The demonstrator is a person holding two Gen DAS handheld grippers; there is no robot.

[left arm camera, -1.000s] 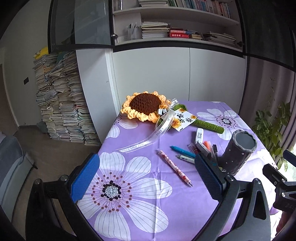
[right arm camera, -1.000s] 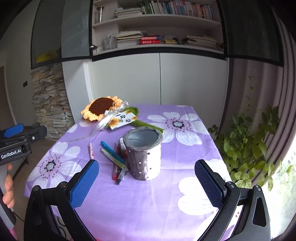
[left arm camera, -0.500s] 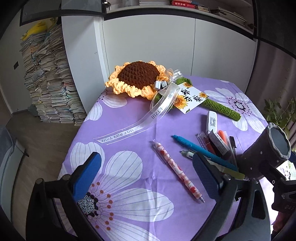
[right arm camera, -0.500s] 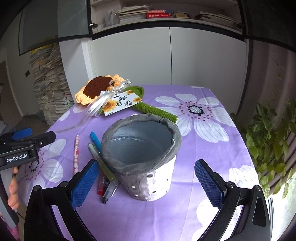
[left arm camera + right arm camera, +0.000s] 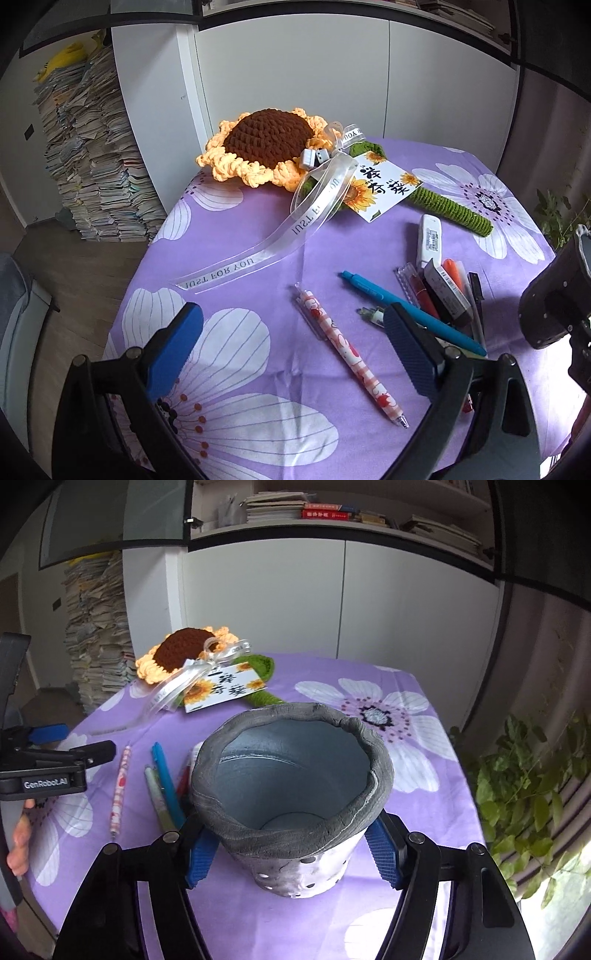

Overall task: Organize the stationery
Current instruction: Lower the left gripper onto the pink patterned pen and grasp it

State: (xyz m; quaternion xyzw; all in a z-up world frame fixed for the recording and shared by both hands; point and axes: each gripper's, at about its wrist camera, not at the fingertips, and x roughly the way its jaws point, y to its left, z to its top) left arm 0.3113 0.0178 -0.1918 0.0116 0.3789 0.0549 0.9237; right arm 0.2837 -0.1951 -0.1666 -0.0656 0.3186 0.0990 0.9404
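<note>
A grey felt pen holder (image 5: 291,834) stands upright on the purple flowered tablecloth (image 5: 406,812). My right gripper (image 5: 291,853) is closing around its lower body, and both blue pads press on its sides. The holder is empty inside. To its left lie a pink patterned pen (image 5: 347,354), a blue pen (image 5: 406,306), a pale green pen (image 5: 371,314), a white correction tape (image 5: 430,240) and several markers (image 5: 443,284). My left gripper (image 5: 291,325) hangs open just above the cloth, with the pink pen lying between and ahead of its fingers. The holder (image 5: 557,295) shows at that view's right edge.
A crocheted sunflower (image 5: 269,144) with ribbon, card and green stem (image 5: 454,210) lies across the far half of the table. White cupboards stand behind, stacked papers (image 5: 92,166) at the left, a leafy plant (image 5: 535,794) at the right. A hand (image 5: 20,842) holds the left gripper.
Both grippers came forward and down toward the table. The right gripper's jaws, wide open half a second ago, have closed in on the pen holder.
</note>
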